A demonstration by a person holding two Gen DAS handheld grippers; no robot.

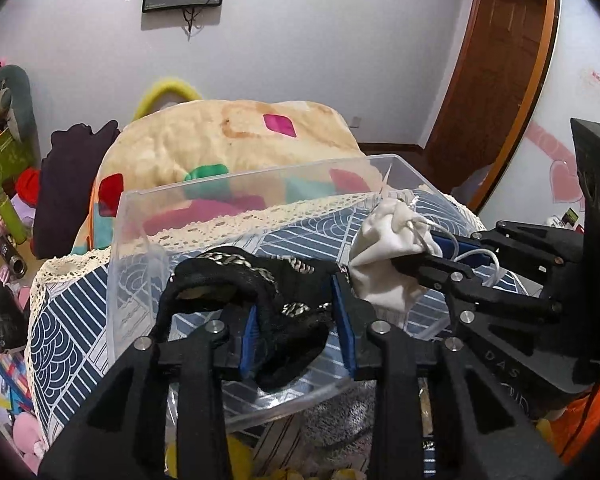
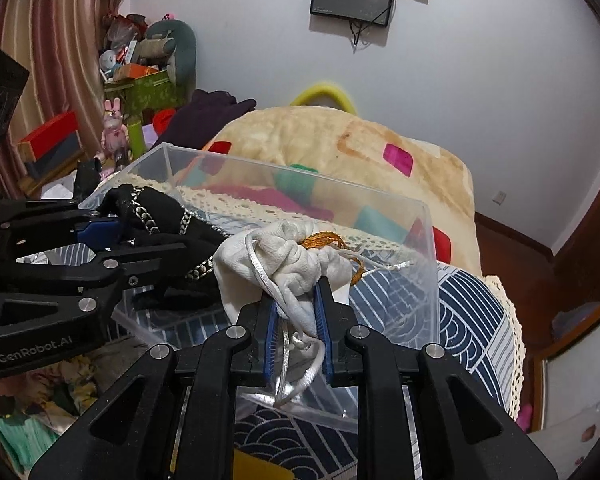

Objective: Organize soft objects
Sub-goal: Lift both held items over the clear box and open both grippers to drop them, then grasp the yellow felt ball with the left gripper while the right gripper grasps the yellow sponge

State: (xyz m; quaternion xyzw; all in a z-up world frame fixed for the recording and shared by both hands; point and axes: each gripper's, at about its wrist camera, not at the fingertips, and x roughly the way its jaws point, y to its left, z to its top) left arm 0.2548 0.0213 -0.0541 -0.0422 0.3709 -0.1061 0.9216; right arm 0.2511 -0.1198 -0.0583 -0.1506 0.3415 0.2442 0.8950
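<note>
A clear plastic bin (image 1: pixel 148 216) (image 2: pixel 424 248) stands on a blue patterned cushion. My left gripper (image 1: pixel 296 312) is shut on a black fabric piece with silver chains (image 1: pixel 284 280) and holds it over the bin; it shows at the left of the right wrist view (image 2: pixel 160 220). My right gripper (image 2: pixel 296 300) is shut on a white drawstring pouch (image 2: pixel 288 260) with an orange cord, held over the bin beside the black piece. The pouch shows at the right in the left wrist view (image 1: pixel 380 248).
A beige blanket with coloured patches (image 1: pixel 228 140) (image 2: pixel 340 140) is heaped behind the bin. The blue patterned cushion with lace trim (image 1: pixel 68 312) (image 2: pixel 472 320) lies under it. Toys and boxes (image 2: pixel 140 80) crowd the left. A wooden door (image 1: pixel 496 80) is at the right.
</note>
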